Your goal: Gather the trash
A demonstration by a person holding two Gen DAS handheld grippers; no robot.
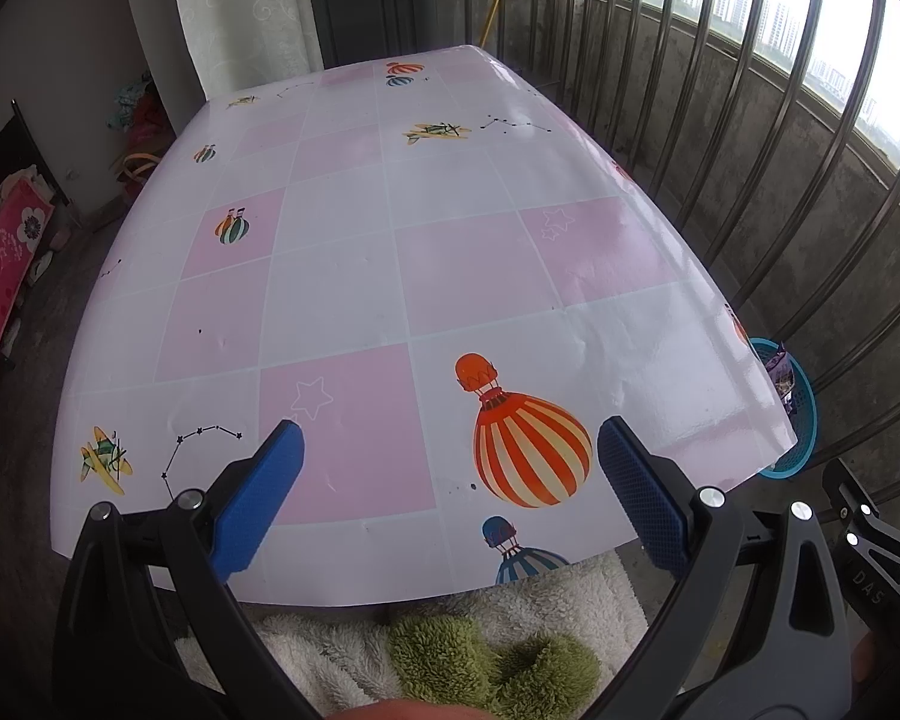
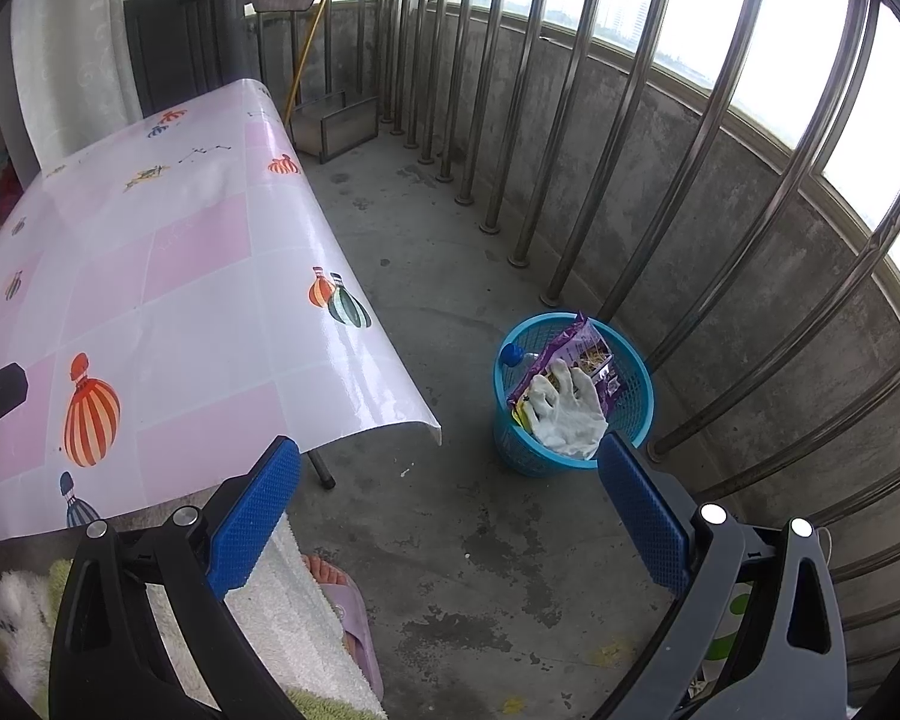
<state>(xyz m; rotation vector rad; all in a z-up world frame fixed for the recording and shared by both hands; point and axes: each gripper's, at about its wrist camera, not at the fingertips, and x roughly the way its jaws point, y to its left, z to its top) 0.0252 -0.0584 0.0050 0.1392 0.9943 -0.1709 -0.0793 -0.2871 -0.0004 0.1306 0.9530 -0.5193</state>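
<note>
The left gripper [image 1: 450, 480] hangs over the near edge of the table [image 1: 342, 276], its jaws spread wide with nothing between them; below them lies only the glossy pink-and-white checked cloth [image 1: 480, 252] with its printed balloons and little planes. No loose thing shows on the cloth in either view. The right gripper [image 2: 450, 492] is held off the table's right side, above the concrete floor [image 2: 450, 540], and its jaws too stand well apart and hold nothing. Just beyond its right finger stands a blue mesh basket [image 2: 636, 408] on the floor, near the foot of the metal railing [image 2: 570, 138] and apart from the table's corner. In the basket sit the collected pieces: a crumpled white glove [image 2: 564, 408] on top, a purple snack bag [image 2: 588, 348] standing up behind it and poking past the rim, and a bottle with a blue cap [image 2: 513, 354] at the back left. From the left wrist view the same basket [image 1: 801, 420] peeps out past the table's right edge, with the purple bag [image 1: 780, 369] showing above it. A table leg [image 2: 321, 471] stands under the near corner. A foot in a pale slipper [image 2: 345, 600] rests on the floor beside a white fleecy garment [image 2: 294, 618].
</note>
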